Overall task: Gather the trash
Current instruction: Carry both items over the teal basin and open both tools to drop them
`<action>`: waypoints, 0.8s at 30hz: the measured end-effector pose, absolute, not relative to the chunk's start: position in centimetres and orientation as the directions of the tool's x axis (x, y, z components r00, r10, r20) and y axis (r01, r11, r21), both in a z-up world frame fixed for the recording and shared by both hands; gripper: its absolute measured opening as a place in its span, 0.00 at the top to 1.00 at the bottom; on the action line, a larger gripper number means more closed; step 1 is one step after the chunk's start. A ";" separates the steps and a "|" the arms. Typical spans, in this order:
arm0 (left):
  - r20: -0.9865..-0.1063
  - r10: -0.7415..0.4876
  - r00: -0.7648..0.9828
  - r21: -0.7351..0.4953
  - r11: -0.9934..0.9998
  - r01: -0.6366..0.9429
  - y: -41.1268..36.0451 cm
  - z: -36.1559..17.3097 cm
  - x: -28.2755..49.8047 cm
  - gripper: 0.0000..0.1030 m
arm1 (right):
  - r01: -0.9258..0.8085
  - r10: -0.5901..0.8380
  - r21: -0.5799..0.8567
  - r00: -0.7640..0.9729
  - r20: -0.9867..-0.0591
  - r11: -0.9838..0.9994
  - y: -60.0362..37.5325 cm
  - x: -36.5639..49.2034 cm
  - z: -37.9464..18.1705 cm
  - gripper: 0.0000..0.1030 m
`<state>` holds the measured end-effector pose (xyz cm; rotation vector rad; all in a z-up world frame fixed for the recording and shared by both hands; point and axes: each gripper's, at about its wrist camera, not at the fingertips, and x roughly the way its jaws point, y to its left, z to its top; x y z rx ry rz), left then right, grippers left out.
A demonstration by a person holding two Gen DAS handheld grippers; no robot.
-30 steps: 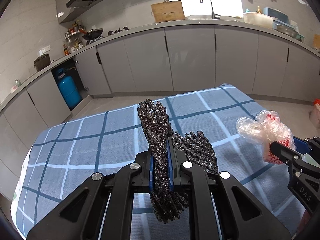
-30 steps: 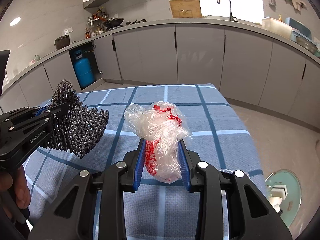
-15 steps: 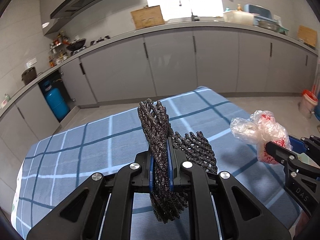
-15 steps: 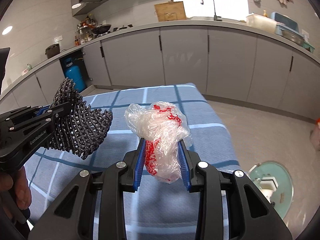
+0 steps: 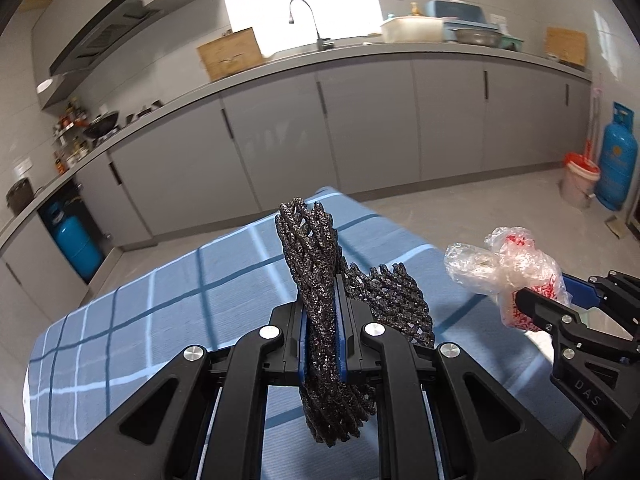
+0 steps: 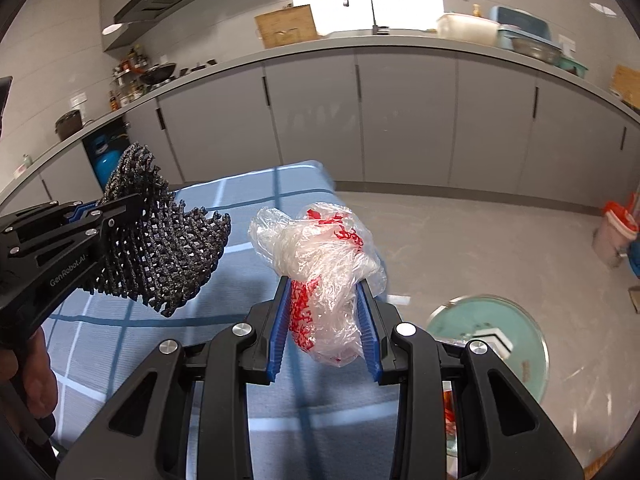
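Note:
My left gripper [image 5: 322, 300] is shut on a black foam mesh sleeve [image 5: 316, 280] that sticks up and hangs below its blue pads, held above the blue checked tablecloth [image 5: 168, 292]. The same mesh sleeve [image 6: 164, 248] shows at the left of the right wrist view. My right gripper [image 6: 325, 300] is shut on a crumpled clear plastic bag with red print [image 6: 324, 264], held over the table's right edge. That plastic bag [image 5: 516, 272] appears at the right of the left wrist view.
A round bin with a pale green lid [image 6: 488, 344] stands on the floor beside the table, just right of the right gripper. Grey kitchen cabinets [image 5: 360, 128] run along the back. A blue gas cylinder [image 5: 616, 160] and a bucket [image 5: 580, 180] stand at the far right.
Both grippers have swung to the right together with their loads; the table has slid left in both views, and the green-lidded bin has come closer to the right gripper.

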<state>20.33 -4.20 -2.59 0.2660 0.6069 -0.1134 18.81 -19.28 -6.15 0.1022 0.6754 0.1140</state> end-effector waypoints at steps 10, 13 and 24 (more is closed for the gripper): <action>-0.566 -0.167 0.807 0.191 0.926 0.326 -11.3 -2.6 19.9 0.88 | 0.066 0.022 0.114 0.772 -0.636 0.991 -26.1 17.7 -7.2 0.67; -0.572 -0.217 0.791 0.175 0.910 0.376 -13.6 -2.8 19.8 0.88 | 0.107 -0.014 0.105 0.759 -0.650 0.989 -28.2 17.4 -7.8 0.67; -0.611 -0.315 0.726 0.164 0.847 0.506 -20.4 -5.6 19.6 0.88 | 0.221 -0.094 0.097 0.715 -0.693 0.970 -33.5 17.4 -11.1 0.67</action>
